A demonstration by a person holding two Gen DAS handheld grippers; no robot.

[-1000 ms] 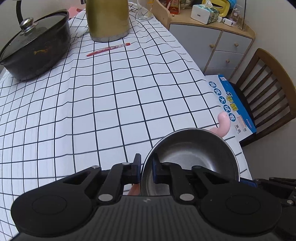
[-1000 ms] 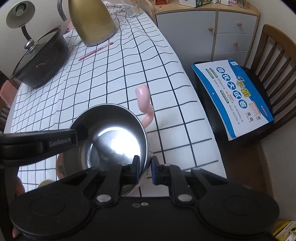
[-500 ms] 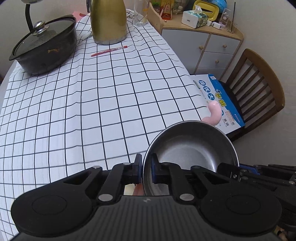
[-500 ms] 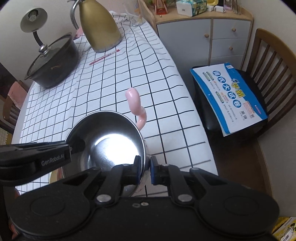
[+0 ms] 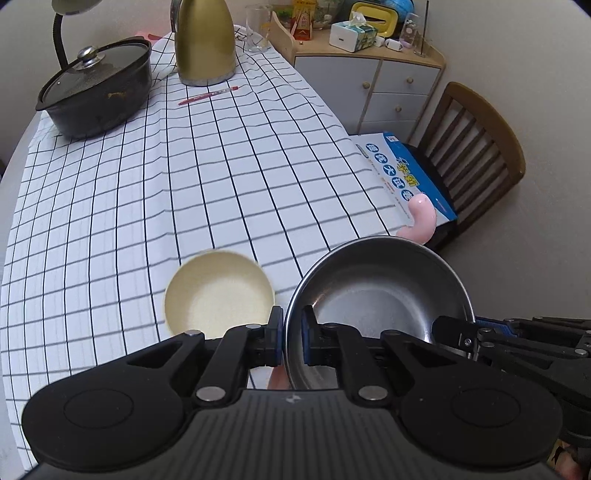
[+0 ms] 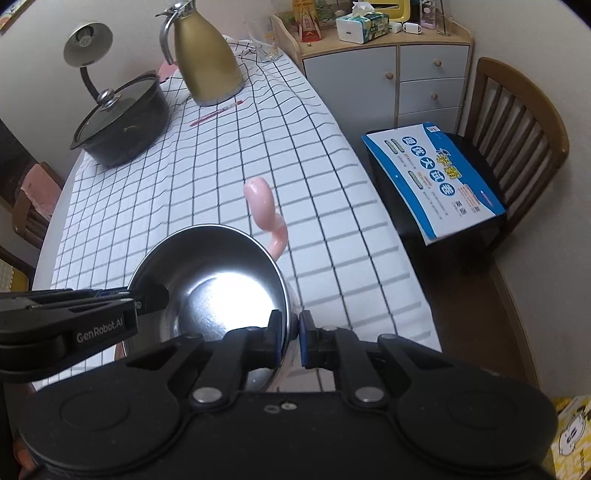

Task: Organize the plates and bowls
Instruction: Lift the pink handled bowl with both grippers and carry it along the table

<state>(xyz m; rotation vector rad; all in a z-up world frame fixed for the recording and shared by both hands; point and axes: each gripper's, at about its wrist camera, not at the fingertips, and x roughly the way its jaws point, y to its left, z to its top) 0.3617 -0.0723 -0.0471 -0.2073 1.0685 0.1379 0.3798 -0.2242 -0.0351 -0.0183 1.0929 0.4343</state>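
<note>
A steel bowl (image 5: 380, 295) is held in the air above the table's near right part by both grippers. My left gripper (image 5: 292, 338) is shut on its left rim. My right gripper (image 6: 293, 339) is shut on its right rim; the bowl also shows in the right wrist view (image 6: 214, 288). A pink curved handle (image 5: 419, 218) sticks out past the bowl's far side, also seen in the right wrist view (image 6: 267, 210). A cream bowl (image 5: 218, 291) sits on the checked tablecloth (image 5: 184, 177) below and left of the steel bowl.
A black lidded pot (image 5: 99, 99), a gold jug (image 5: 203, 40), a red pen (image 5: 208, 95) and a glass (image 5: 256, 33) stand at the table's far end. A wooden chair (image 6: 517, 147) with a blue booklet (image 6: 432, 181) is to the right, by a grey cabinet (image 6: 399, 77).
Both grippers have lifted the steel bowl up and back from the table. The cream bowl, hidden under it before, now shows on the cloth.
</note>
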